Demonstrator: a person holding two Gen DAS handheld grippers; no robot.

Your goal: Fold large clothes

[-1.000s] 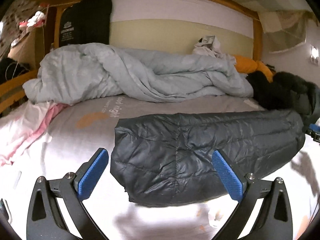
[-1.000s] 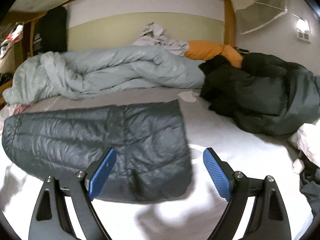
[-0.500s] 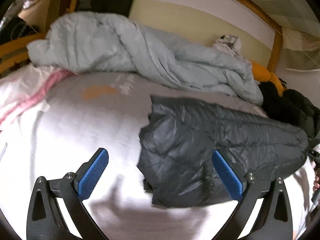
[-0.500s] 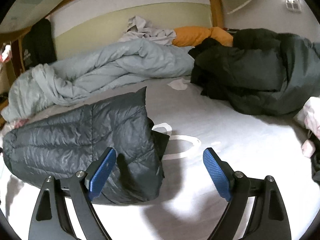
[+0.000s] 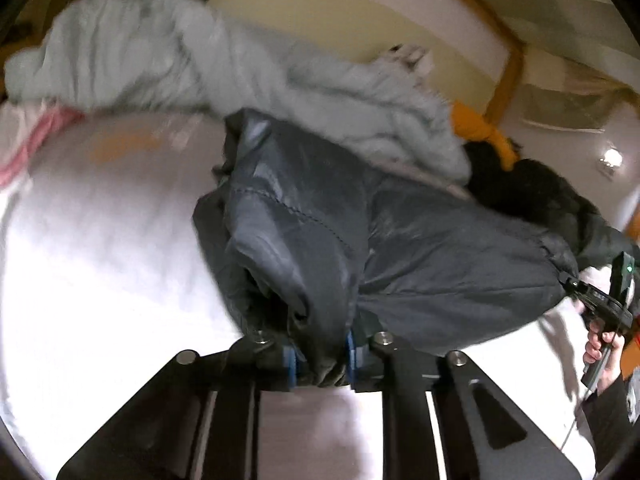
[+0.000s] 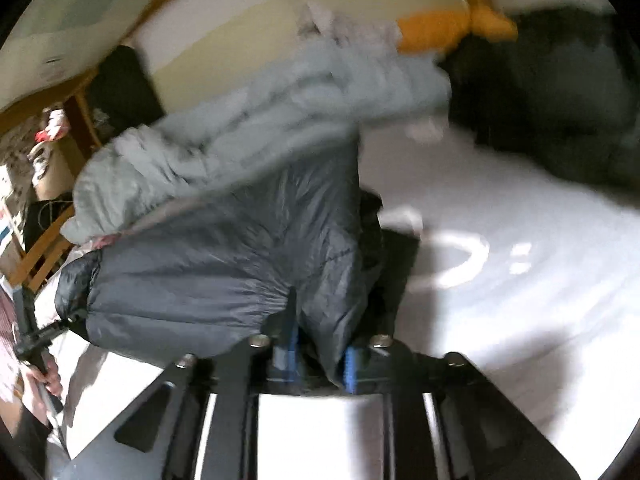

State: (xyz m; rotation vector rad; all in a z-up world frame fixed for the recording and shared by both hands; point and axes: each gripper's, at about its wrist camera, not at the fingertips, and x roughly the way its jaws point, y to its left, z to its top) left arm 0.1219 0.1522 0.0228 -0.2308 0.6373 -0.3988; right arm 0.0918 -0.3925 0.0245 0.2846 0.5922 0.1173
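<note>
Jacket (image 5: 420, 248), dark and quilted, lies across the bed (image 5: 100, 240) near its front edge, left gripper (image 5: 320, 364) and right gripper (image 6: 318, 364) each closing on an end; grasp step, next likely lifting both ends together to fold.

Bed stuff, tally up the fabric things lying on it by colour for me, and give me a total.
Dark grey: 1, the puffer jacket
Pale blue-grey: 1, the duvet
Orange: 1, the cloth
Black: 1, the coat pile
Pink and white: 1, the cloth
Total: 5
</note>
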